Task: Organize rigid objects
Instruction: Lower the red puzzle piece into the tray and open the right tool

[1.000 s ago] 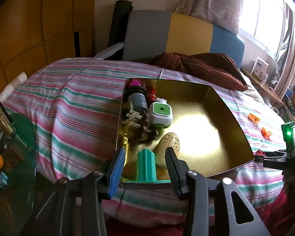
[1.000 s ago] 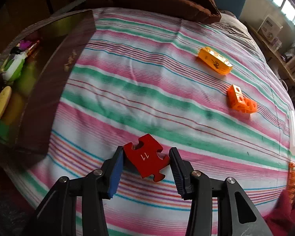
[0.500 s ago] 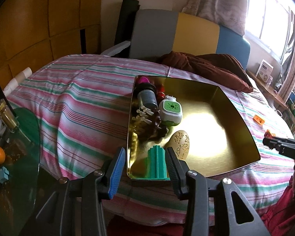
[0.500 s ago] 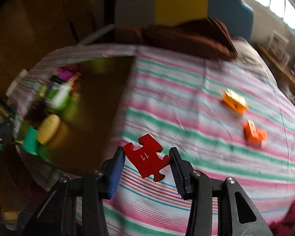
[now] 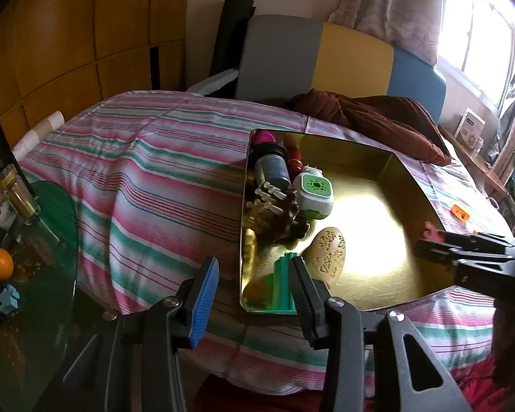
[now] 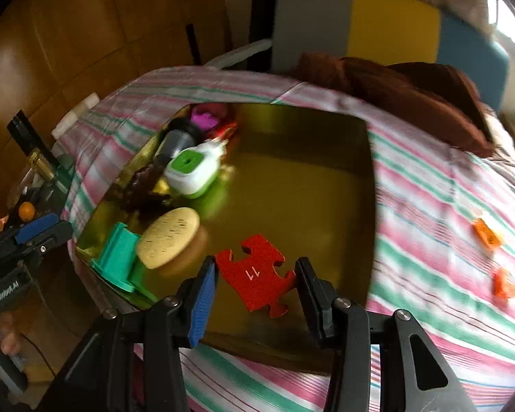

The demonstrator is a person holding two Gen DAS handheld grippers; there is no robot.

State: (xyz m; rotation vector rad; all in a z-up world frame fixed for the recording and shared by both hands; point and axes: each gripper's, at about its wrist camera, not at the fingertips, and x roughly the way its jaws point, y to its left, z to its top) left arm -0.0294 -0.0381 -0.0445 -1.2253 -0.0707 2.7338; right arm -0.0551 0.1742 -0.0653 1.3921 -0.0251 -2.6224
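My right gripper (image 6: 255,271) is shut on a red puzzle piece (image 6: 254,274) marked 11, held above the near part of the gold tray (image 6: 326,171). The tray lies on a striped bedspread (image 6: 446,178). Along its left side sit a green ribbed block (image 6: 118,257), a beige oval disc (image 6: 168,237), a white-and-green device (image 6: 192,171) and a dark jar (image 5: 273,168). My left gripper (image 5: 254,295) hangs open and empty before the tray's near-left corner (image 5: 243,295). The green block (image 5: 281,288) shows just behind its right finger. Two orange pieces (image 6: 485,235) (image 6: 503,286) lie on the bedspread to the right.
A brown cushion (image 5: 377,120) lies beyond the tray, against a grey, yellow and blue backrest (image 5: 353,58). Left of the bed, a glass side table (image 5: 44,274) holds a bottle (image 5: 17,195) and an orange fruit (image 5: 0,262). The right gripper's arm (image 5: 463,250) reaches in over the tray's right edge.
My right gripper has carried the red puzzle piece leftward from over the bedspread to above the tray. The left gripper stays open; its view has swung slightly left of the green block.
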